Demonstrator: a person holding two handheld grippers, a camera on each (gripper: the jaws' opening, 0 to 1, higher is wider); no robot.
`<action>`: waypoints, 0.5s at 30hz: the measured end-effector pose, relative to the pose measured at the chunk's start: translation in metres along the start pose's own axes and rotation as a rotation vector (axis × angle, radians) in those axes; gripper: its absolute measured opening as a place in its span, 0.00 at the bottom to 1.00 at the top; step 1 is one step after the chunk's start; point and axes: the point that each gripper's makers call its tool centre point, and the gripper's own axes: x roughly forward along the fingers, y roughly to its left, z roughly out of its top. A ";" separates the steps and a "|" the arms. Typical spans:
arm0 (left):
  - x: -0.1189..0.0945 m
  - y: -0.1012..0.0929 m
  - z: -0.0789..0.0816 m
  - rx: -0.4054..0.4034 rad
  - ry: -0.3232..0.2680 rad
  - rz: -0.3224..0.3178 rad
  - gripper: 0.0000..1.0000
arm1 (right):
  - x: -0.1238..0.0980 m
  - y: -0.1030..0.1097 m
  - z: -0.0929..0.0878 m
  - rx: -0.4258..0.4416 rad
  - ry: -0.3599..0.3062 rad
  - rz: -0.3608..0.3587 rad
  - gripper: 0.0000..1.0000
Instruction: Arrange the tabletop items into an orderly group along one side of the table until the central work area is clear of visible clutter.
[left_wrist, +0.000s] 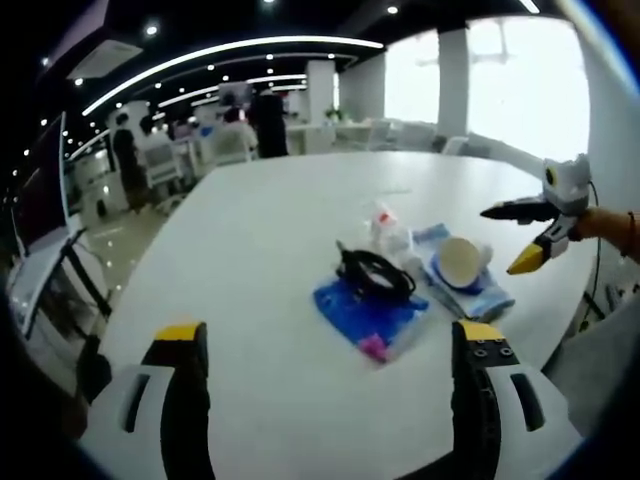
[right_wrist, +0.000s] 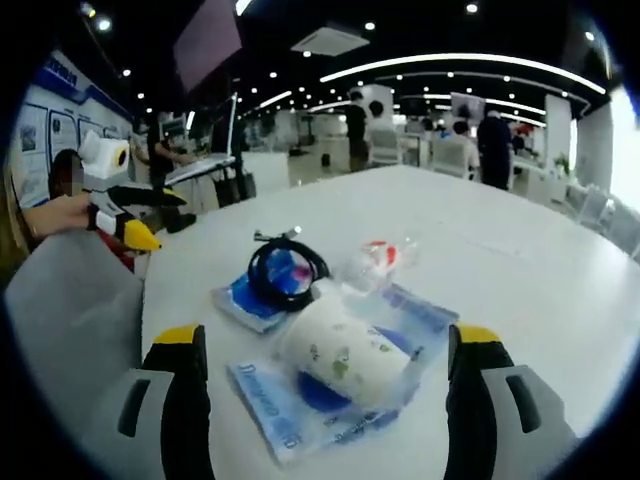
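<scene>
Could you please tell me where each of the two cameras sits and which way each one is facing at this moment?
Left gripper view: rides the left gripper, looking across the white table at the cable coil and paper cup; its open jaws show, with the right gripper hand-held beyond.
Right gripper view: rides the right gripper, facing back over the paper cup; the left gripper shows.
Shared: the same clutter, from opposite sides.

Cluttered pile (left_wrist: 405, 280) mid-table, bare white tabletop (left_wrist: 250, 240) all around
</scene>
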 end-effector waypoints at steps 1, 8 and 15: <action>0.000 0.000 0.000 0.000 0.002 0.000 0.98 | 0.002 0.001 -0.001 -0.015 0.003 0.014 0.99; 0.002 0.001 -0.005 -0.004 0.021 0.000 0.98 | 0.008 0.001 -0.007 -0.048 0.011 0.072 0.96; 0.002 0.001 -0.008 -0.006 0.032 0.002 0.98 | 0.013 -0.002 -0.018 -0.077 0.051 0.104 0.90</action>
